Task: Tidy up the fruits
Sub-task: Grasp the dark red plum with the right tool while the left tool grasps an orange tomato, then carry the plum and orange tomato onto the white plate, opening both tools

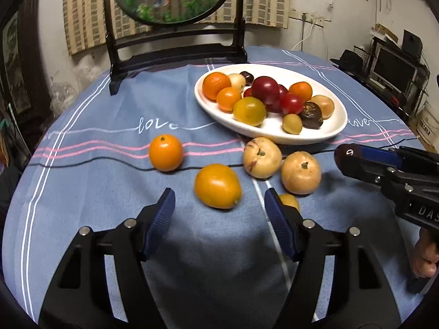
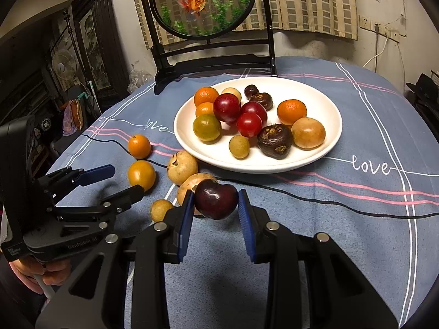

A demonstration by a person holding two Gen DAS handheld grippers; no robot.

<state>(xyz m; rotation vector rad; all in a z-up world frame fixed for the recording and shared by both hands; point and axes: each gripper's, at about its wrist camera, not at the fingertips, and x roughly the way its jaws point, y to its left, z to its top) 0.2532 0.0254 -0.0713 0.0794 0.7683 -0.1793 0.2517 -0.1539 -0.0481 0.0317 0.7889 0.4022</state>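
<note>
Five loose fruits (image 2: 182, 167) crowd the cloth (image 2: 343, 219) beside the plate (image 2: 333, 126).

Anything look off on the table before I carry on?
Nothing damaged or spilled. Five fruits lie loose on the blue cloth beside the white plate, including one pale fruit with a blemished streak. The right tongs hold a dark plum.
</note>
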